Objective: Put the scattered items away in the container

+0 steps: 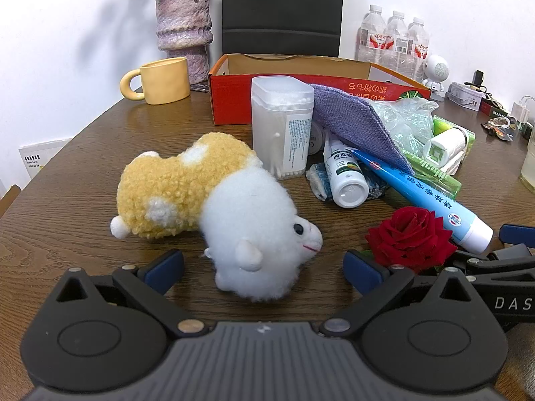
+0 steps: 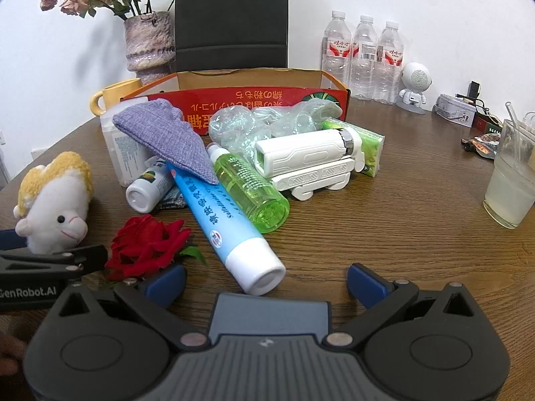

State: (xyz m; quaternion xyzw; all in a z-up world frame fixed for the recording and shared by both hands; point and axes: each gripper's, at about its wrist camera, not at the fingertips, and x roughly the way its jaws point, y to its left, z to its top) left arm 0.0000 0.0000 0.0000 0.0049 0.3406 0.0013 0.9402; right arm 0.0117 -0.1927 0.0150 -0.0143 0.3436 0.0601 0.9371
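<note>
- Clutter sits bunched at 12 o'clock from you, all of it on the bench (image 2: 384, 234) in front of the red box (image 2: 254, 98); nothing looks to be inside it yet, though its floor is hidden from both views.
- Your left gripper (image 1: 264, 267) has its jaws spread wide around the plush sheep (image 1: 247, 230), whose white head lies between them without contact.
- Your right gripper (image 2: 267, 279) is likewise wide open and empty, with the cap of the blue tube (image 2: 230, 227) just ahead at 11 o'clock.
- Close on the plush fleece alone and it may compress and slip out on the lift.
- The red rose (image 2: 147, 245) lies at 10 o'clock of the right jaws; a sloppy close on the tube could crush its petals.
- The purple cloth (image 2: 167, 140) drapes over the tube, so pulling the tube may drag it and roll the green bottle (image 2: 250, 190).
- Your two grippers are nearly touching; they could collide.
</note>
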